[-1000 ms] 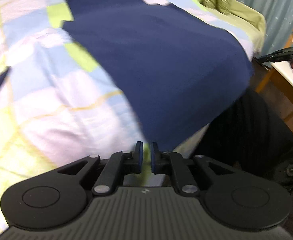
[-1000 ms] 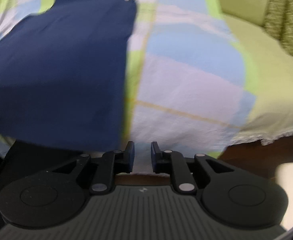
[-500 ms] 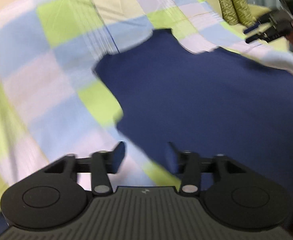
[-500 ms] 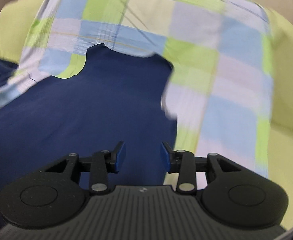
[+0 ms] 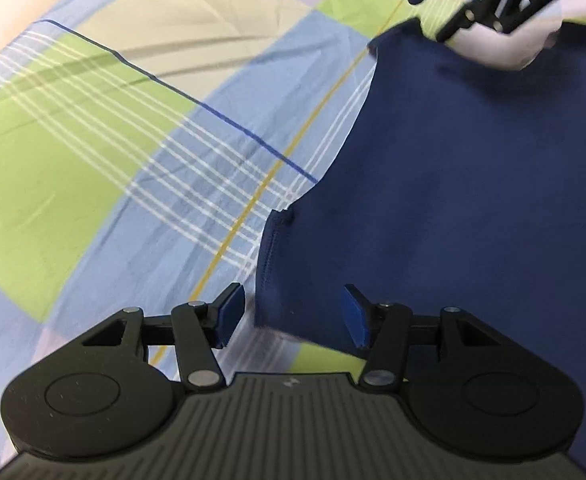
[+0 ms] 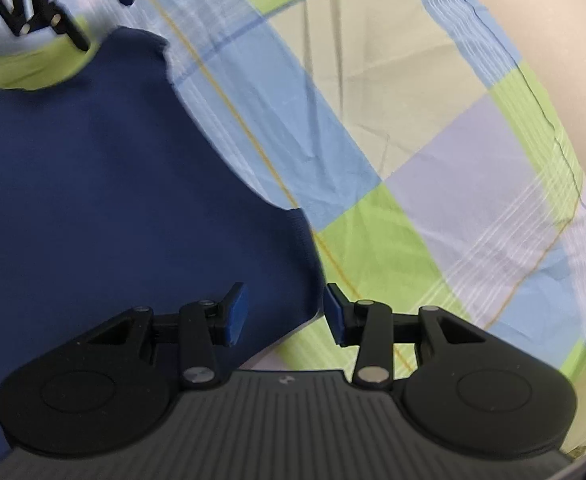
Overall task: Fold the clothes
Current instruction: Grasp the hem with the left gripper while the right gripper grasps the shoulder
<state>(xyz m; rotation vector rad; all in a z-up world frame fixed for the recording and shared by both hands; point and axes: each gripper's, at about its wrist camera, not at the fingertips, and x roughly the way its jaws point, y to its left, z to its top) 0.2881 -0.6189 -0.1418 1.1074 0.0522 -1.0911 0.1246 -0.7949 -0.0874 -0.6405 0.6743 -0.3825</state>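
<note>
Left wrist view: the left gripper (image 5: pixel 293 316) has just been opening and stands released, its pads astride the hemmed corner of a navy shirt (image 5: pixel 473 184) without pressing it. That corner lies directly ahead; the cloth spreads away to the right across a checked bedsheet (image 5: pixel 93 152). Right wrist view: the right gripper (image 6: pixel 283 314), likewise just opened and released, straddles the opposite corner, with the shirt (image 6: pixel 113 184) spreading left. Each gripper is nearest its own corner, so the likely next move is a paired pinch of both corners.
</note>
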